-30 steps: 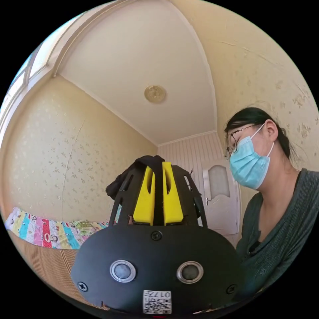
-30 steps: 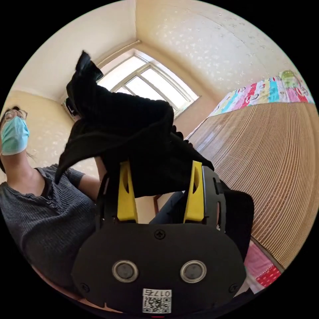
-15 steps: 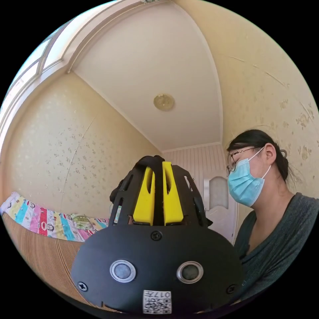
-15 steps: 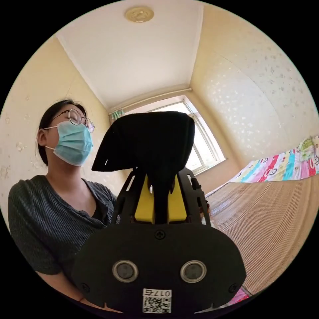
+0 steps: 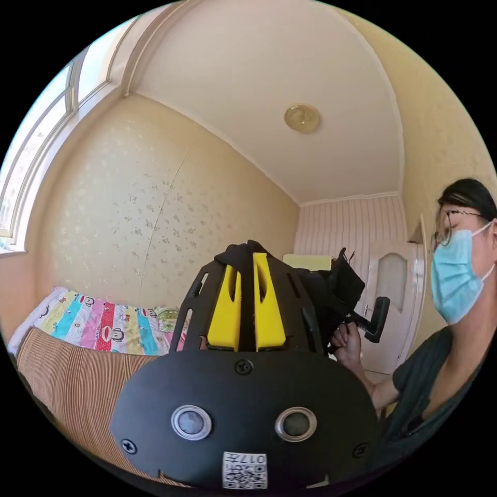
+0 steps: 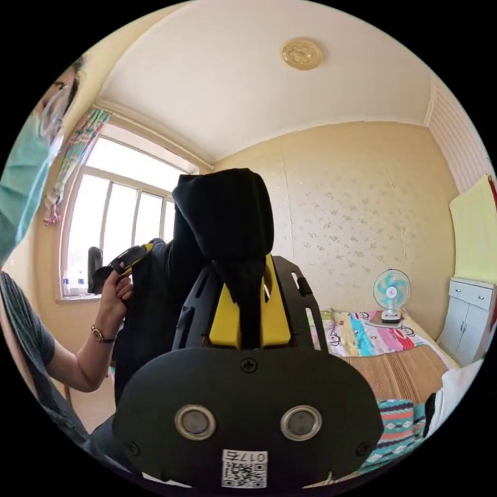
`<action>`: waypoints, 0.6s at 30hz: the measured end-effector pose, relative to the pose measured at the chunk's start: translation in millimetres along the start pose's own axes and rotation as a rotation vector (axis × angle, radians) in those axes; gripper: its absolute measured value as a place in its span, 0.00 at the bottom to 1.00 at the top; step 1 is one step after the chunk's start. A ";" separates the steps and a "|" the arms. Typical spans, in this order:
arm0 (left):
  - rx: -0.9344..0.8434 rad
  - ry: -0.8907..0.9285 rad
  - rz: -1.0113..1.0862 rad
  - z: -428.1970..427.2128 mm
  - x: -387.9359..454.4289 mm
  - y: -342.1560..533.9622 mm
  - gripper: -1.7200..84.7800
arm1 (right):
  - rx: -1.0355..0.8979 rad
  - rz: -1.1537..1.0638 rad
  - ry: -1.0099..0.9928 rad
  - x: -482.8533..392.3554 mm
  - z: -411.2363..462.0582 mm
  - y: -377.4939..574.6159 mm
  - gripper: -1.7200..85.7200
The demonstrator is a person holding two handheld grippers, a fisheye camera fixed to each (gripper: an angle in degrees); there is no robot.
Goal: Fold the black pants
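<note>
Gripping black pants (image 6: 222,217) aloft: left gripper (image 5: 247,305) jaws clamped on thin fold, right gripper (image 6: 250,305) jaws clamped on bunched cloth. Bed (image 6: 404,362) beyond, fan (image 6: 392,295) on it.

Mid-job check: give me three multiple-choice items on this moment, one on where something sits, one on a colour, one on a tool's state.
1. Where is the small fan?
A. On the bed's colourful sheet
B. On the window sill
C. On the white cabinet

2. What colour are the jaw pads?
A. Red
B. Yellow
C. Blue

3. What state is the right tool in?
A. Open
B. Shut on nothing
C. Shut on the black pants

Answers: 1 A, the fan stands on the sheet. 2 B, both pads are yellow. 3 C, the right tool pinches the black pants.
</note>
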State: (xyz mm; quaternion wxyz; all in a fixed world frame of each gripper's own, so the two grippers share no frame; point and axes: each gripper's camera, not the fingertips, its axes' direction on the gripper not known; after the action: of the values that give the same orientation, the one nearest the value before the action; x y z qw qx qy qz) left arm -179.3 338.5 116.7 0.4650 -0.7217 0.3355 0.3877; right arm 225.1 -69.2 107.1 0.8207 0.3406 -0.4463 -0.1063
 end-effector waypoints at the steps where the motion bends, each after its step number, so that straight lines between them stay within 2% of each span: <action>1: -0.047 -0.009 -0.021 67.6 -53.1 -51.0 0.06 | -0.025 0.001 0.043 9.5 42.0 -19.4 0.10; 2: -0.117 0.014 -0.086 129.8 -112.2 -93.9 0.07 | -0.126 0.002 0.111 31.5 127.6 -55.3 0.11; 3: -0.152 0.022 -0.104 155.7 -137.4 -109.6 0.08 | -0.205 0.024 0.162 53.5 194.9 -74.6 0.12; 4: -0.253 -0.029 -0.139 197.7 -178.0 -128.4 0.09 | -0.256 0.051 0.167 64.7 221.9 -78.6 0.12; 5: -0.365 -0.136 -0.160 224.4 -205.3 -130.3 0.10 | -0.393 0.120 0.152 84.7 265.4 -77.0 0.12; 6: -0.411 -0.202 -0.165 232.7 -215.1 -125.3 0.12 | -0.489 0.185 0.127 97.0 290.7 -62.0 0.12; 7: -0.488 -0.304 -0.161 242.7 -228.4 -106.2 0.15 | -0.515 0.200 0.113 98.8 296.1 -50.7 0.12; 8: -0.552 -0.313 -0.131 246.0 -234.5 -76.9 0.16 | -0.535 0.198 0.081 95.3 297.0 -21.3 0.12; 10: -0.638 -0.243 -0.086 239.0 -236.5 -15.1 0.17 | -0.593 0.169 0.012 82.4 287.9 37.6 0.12; 12: -0.717 -0.198 -0.102 216.0 -238.4 60.8 0.16 | -0.735 0.108 -0.074 58.9 265.5 135.3 0.12; 14: -0.807 -0.158 -0.182 170.2 -241.1 162.0 0.15 | -0.848 0.087 -0.104 41.8 240.6 210.9 0.12; 18: -0.952 -0.230 -0.360 99.2 -242.3 283.0 0.16 | -1.090 0.189 -0.182 6.2 176.8 351.5 0.14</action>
State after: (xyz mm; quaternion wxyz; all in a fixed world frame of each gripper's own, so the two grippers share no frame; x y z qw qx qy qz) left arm -557.9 364.0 185.0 0.1786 -0.8523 -0.0607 0.4878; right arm 40.9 107.8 406.4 0.8422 -0.1847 -0.4243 -0.2766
